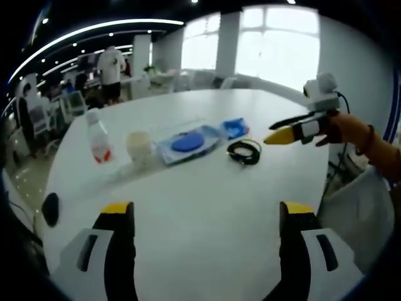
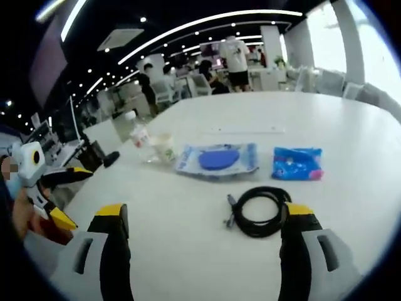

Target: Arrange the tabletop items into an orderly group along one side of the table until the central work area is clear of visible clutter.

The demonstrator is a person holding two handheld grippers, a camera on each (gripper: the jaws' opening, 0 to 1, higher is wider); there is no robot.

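Left gripper (image 1: 207,216): jaws spread wide, nothing between them. Right gripper (image 2: 204,221): jaws equally wide, nothing gripped. Right gripper also seen from the left gripper view, ahead and right of the left jaws, held by the person's hand (image 1: 348,130), jaws parted.

Your round white counter (image 1: 207,207) stands in a large open office. Bright windows (image 1: 276,47) glare behind it, and curved strip lights (image 2: 207,22) plus small spotlights run across the dark ceiling (image 2: 94,37). Beyond the counter you see white chairs (image 2: 313,78), desks and several people standing (image 1: 111,72).
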